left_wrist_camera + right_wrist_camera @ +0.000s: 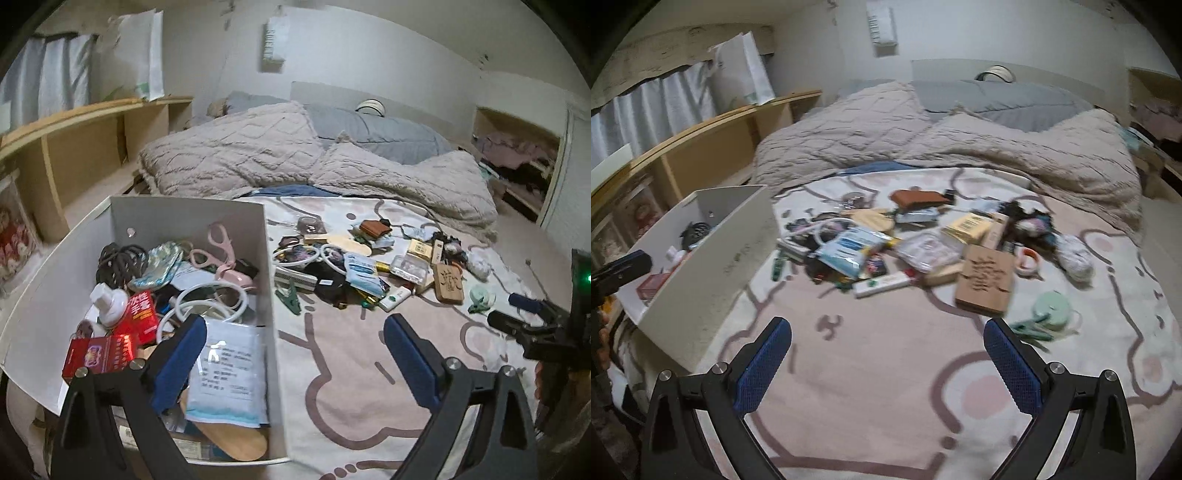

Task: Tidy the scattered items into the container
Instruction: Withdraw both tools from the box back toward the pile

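The white open box (269, 258) stands on the bed at the left, holding pink scissors (218, 247), red cartons (142, 317), a blue-white pouch (229, 369) and more. My left gripper (295, 325) is open, one finger over the box and the other over the sheet, with the box's right wall in the gap. Scattered items lie beyond: a blue packet (849, 251), a carved wooden block (986, 277), a white stick (882, 284), a brown wallet (916, 197) and a mint green hook (1051, 308). My right gripper (886, 325) is open over bare sheet, short of the pile, holding nothing.
A rumpled beige quilt (960, 147) and grey pillows close off the far side of the bed. Wooden shelving (74, 147) runs along the left wall behind the box (713, 266). The pink patterned sheet (886, 387) lies flat in front of the pile.
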